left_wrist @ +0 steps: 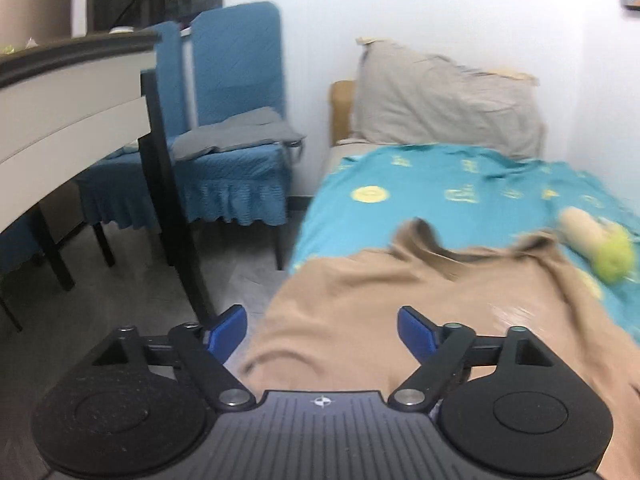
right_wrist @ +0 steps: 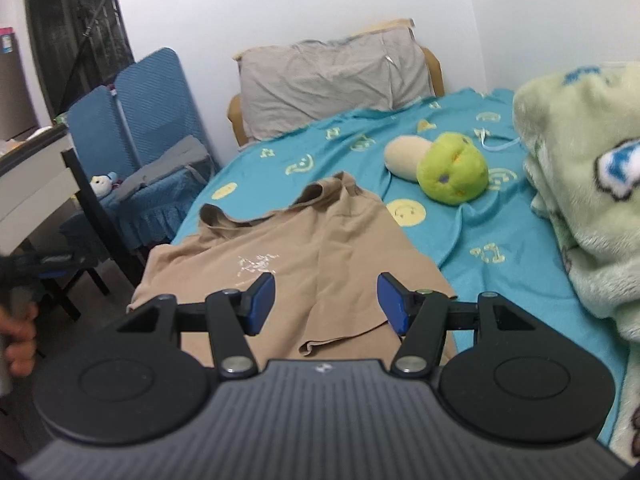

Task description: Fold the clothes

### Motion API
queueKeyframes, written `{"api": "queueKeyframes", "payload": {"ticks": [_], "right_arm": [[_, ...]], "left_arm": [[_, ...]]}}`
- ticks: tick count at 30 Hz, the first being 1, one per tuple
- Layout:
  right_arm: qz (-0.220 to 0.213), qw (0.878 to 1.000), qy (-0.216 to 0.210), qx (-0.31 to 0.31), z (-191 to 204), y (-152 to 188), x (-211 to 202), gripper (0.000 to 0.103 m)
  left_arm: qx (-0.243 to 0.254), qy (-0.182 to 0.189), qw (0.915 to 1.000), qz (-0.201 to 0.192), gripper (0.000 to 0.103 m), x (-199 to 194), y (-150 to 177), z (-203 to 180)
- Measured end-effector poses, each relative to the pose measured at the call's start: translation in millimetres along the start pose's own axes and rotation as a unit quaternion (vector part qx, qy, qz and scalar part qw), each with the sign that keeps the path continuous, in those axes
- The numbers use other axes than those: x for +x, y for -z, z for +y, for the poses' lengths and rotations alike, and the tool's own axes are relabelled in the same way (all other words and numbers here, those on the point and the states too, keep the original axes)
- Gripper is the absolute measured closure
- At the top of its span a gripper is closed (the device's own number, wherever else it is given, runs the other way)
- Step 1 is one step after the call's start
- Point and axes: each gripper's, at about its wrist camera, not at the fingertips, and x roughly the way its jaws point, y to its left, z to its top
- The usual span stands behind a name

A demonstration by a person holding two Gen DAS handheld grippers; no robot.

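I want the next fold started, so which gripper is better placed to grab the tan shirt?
Probably the right gripper: open, directly over the shirt near its hem. The left sits at the shirt's edge.

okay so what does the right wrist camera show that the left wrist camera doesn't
Only the right wrist view shows the fluffy green blanket, a small white plush on the chair, a hand at the left edge, and the open right tool. Only the left wrist view shows the open left tool, with nothing between its pads. Both show the tan shirt on the blue bedsheet, the green plush toy, the gray pillow and the blue chair.
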Motion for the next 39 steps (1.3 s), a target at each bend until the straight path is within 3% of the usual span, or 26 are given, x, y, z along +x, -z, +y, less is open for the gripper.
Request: {"api": "queueKeyframes", "payload": {"ticks": [7,12,17,23,24,25,27,33,37,39], "right_arm": [[-0.015,1.0,0.014,-0.003,-3,11,-27,0.043],[-0.02,1.0,0.017,-0.01,0,15,-33,0.042],[-0.016,1.0,0.015,-0.008,2,17,-26,0.042],[-0.012,1.0,0.009,-0.02,10,19,-17,0.038],[-0.01,1.0,0.005,-0.021,11,19,-15,0.035],[-0.008,1.0,0.001,-0.022,12,19,-13,0.017],[-0.015,1.0,-0.006,-0.012,12,19,-11,0.0],[-0.02,1.0,0.0,-0.011,15,17,-7,0.0],[-0.032,0.999,0.008,0.022,-1,11,-9,0.0],[-0.021,0.997,0.01,0.078,-23,6,-1,0.0]], "left_arm": [[-0.056,0.021,0.9982,-0.011,0.002,-85,38,-14],[-0.045,0.056,0.9974,-0.009,0.001,-117,71,-41],[-0.019,0.07,0.9966,-0.041,0.0,-121,100,-59],[-0.012,0.074,0.9966,-0.032,0.0,-104,113,-65],[-0.019,0.073,0.9968,-0.029,0.0,-101,113,-64],[-0.027,0.074,0.9966,-0.025,0.0,-97,112,-62],[-0.04,0.074,0.9962,-0.021,0.0,-91,112,-58],[-0.05,0.065,0.9966,-0.01,0.0,-82,113,-53],[-0.039,0.059,0.9974,-0.015,0.0,-83,114,-58],[-0.032,0.056,0.9978,-0.017,0.0,-84,115,-60]]}}
